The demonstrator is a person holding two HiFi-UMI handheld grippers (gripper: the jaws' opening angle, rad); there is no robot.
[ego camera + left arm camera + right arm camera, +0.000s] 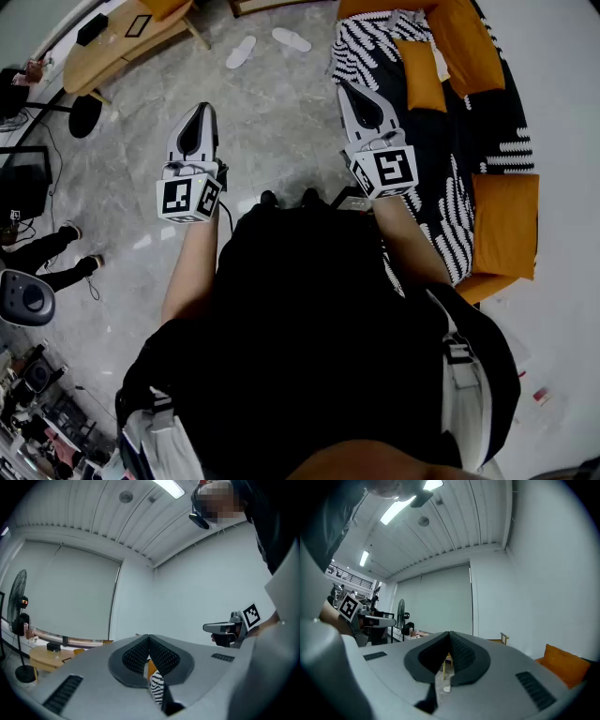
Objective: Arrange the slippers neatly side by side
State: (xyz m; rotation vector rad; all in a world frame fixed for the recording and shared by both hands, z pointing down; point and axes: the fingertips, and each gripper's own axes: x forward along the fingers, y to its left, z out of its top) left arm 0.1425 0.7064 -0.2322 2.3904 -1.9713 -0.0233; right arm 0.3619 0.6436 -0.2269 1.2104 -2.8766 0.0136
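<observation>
- Closest in, the person in a black top is standing and holding both arms out forward, a tool in each hand.
- The left gripper point(203, 109) is pointing ahead over the grey floor point(272, 122). Its jaws are pressed together at the tips, with nothing between them.
- The right gripper point(343, 86) is hovering alongside at about the same height and is also pinched closed and empty. It is reaching toward the edge of the striped sofa point(375, 47).
- Just below the grippers, the toes of the person's dark shoes point(268, 199) are peeking out on the floor.
- Further out, the two slippers are lying well ahead of both grippers. The left-hand slipper point(241, 52) and the right-hand slipper point(292, 39) are sitting apart and angled differently, not lined up.
- At the far left a wooden table point(108, 47) is standing, and orange cushions point(464, 42) are resting on the sofa at the right.
</observation>
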